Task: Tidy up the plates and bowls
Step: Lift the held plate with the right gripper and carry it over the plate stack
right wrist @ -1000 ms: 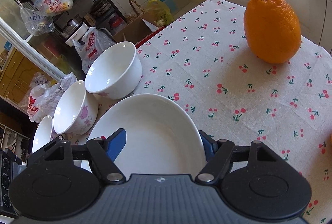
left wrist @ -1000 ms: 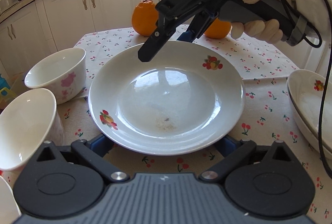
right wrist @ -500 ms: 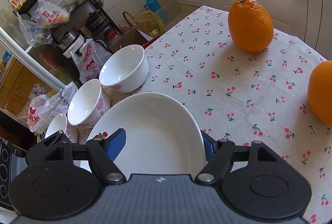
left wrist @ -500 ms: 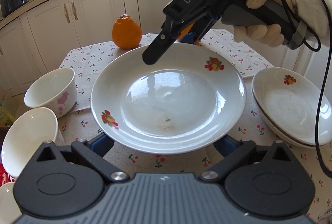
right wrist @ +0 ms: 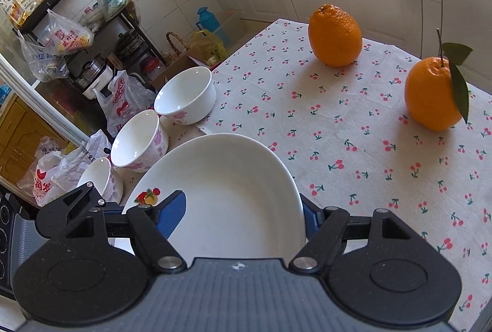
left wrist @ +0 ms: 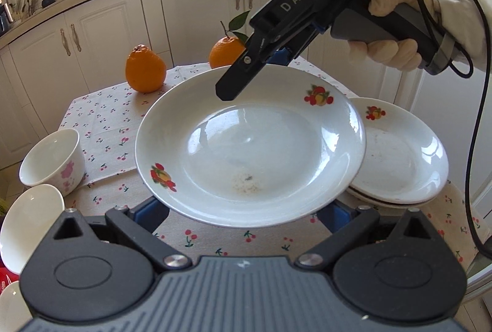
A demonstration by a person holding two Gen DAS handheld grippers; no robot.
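Note:
A white plate [left wrist: 252, 147] with fruit prints hangs above the cherry-print tablecloth [left wrist: 107, 123], held from two sides. My left gripper [left wrist: 243, 215] has it by the near side, its blue pads under the rim and its fingertips hidden. My right gripper [left wrist: 252, 77] clamps the far rim, one finger on top and one below. In the right wrist view the plate [right wrist: 233, 203] runs between the right gripper [right wrist: 240, 213] fingers. Its right edge overlaps a stack of matching plates [left wrist: 399, 153].
Three white bowls with pink flowers [right wrist: 184, 95] [right wrist: 138, 141] [right wrist: 98, 178] line the table's left edge. Two oranges [right wrist: 335, 35] [right wrist: 433, 92] stand at the far side. A gloved hand [left wrist: 390, 52] and cable are at upper right. White cabinets stand behind the table.
Both grippers have risen and carried the plate to the right. The plate stack has come fully into view under its right edge, and the bowls have slid off to the left.

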